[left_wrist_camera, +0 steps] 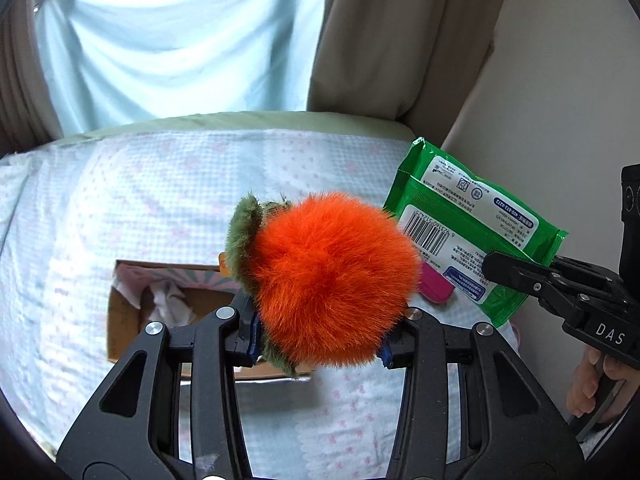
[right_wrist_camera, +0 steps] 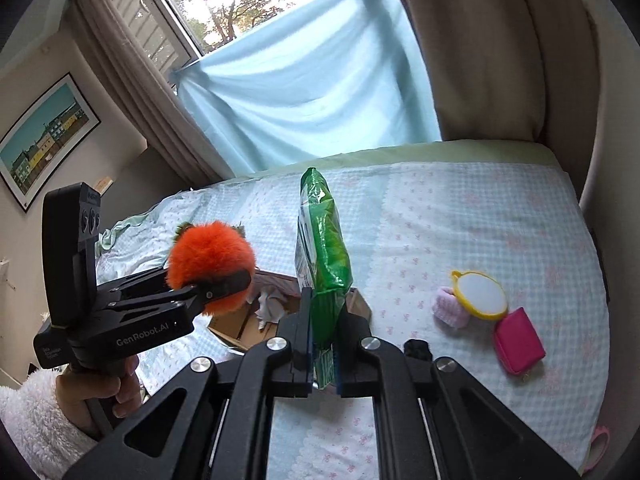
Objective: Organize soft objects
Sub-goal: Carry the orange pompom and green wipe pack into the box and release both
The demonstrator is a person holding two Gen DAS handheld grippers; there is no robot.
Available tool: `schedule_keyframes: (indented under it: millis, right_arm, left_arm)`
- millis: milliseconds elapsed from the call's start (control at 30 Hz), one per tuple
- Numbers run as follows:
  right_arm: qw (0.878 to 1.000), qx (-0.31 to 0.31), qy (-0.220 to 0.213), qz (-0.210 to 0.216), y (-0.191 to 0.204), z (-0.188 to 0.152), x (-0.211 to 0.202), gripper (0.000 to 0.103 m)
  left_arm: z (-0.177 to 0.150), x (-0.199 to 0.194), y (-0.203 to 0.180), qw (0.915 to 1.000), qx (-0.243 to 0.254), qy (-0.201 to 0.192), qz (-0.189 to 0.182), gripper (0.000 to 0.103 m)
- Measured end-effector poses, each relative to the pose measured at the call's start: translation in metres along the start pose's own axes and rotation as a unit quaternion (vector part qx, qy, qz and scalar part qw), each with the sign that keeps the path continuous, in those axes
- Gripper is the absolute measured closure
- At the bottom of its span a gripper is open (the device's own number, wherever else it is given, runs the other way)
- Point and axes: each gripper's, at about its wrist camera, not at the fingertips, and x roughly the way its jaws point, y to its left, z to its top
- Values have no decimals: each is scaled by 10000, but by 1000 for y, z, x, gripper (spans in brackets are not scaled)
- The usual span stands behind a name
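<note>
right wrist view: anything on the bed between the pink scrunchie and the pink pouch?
Yes: a yellow-rimmed hand mirror lies between the pink scrunchie and the pink pouch, overlapping the scrunchie. Shows in the right wrist view.

- My left tongs [left_wrist_camera: 318, 334] hold the plush ball [left_wrist_camera: 334, 280] above the bed [left_wrist_camera: 60, 240], over the near right corner of the open cardboard box [left_wrist_camera: 120, 320] lying on the bedcover.
- A crumpled cloth [left_wrist_camera: 168, 300] lies inside that box.
- My right tongs [right_wrist_camera: 323, 354] hold the wet-wipes pack [right_wrist_camera: 322, 256] upright by its lower edge, just right of the plush ball and above the box's right end.
- Farther right on the bed, well apart from the box, a small mirror [right_wrist_camera: 482, 294] leans on a fluffy wristband [right_wrist_camera: 448, 308].
- A zip pouch [right_wrist_camera: 518, 340] lies just right of the mirror, nearer me.
</note>
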Motion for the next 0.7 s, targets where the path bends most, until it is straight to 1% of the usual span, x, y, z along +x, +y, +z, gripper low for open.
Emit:
schedule_keyframes:
  millis: [100, 167, 300, 400, 533, 700]
  right_arm:
    - [9999, -89, 120, 47, 32, 4, 22, 96]
    - [9998, -81, 195, 38, 53, 5, 38, 96]
    - [9994, -7, 337, -56, 93, 7, 72, 96]
    - [9986, 76, 503, -156, 117, 2, 102, 96]
    - [9963, 237, 789, -234, 142, -9, 145, 96]
    - [9918, 433, 1170, -289, 154, -27, 194, 96]
  left_arm:
    - [0, -11, 42, 10000, -95, 13, 3, 65]
    - [-1, -12, 70, 9999, -121, 93, -11, 65]
    - [-5, -4, 120, 9994, -129, 314, -94, 65]
    - [-10, 7, 157, 9985, -161, 500, -125, 65]
    - [-21, 33, 197, 9966, -129, 810, -108, 65]
    - [-38, 80, 229, 9919, -142, 1258, -114, 65]
